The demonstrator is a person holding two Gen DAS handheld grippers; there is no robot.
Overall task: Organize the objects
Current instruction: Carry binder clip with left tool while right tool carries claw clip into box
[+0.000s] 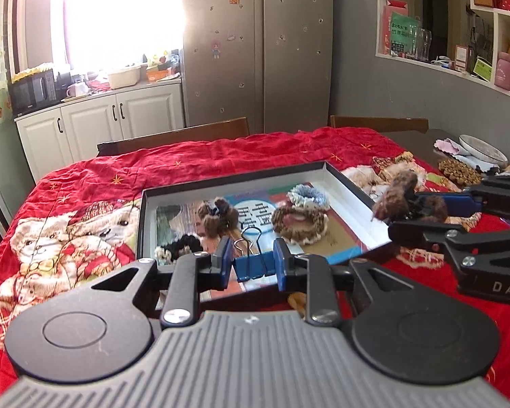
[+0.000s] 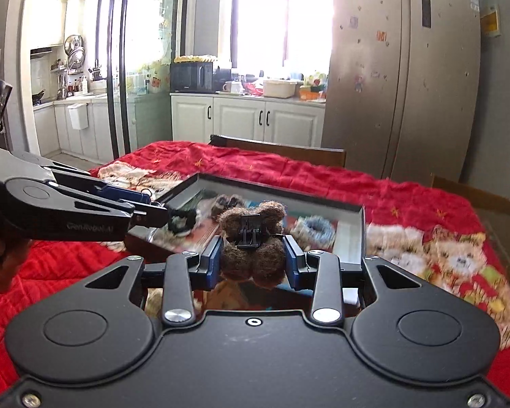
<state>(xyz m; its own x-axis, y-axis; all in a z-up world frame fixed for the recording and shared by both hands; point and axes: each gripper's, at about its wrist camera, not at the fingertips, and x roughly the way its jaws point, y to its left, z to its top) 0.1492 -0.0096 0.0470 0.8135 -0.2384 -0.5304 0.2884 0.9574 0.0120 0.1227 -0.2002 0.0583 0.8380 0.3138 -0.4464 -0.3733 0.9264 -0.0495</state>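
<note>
The left gripper (image 1: 253, 263) pinched a binder clip (image 1: 251, 265), the right gripper (image 2: 253, 260) clamped a furry clip (image 2: 253, 244), the box (image 1: 350, 187) just ahead of both.

Your left gripper (image 1: 251, 260) clamps a painted-metal binder clip (image 1: 253, 265) with wire handles; your right gripper (image 2: 251, 260) a fuzzy brown hair claw (image 2: 253, 244). Tray (image 1: 353, 190): matt card walls, glossy floor. Quilted cloth tablecover (image 1: 221, 156).
</note>
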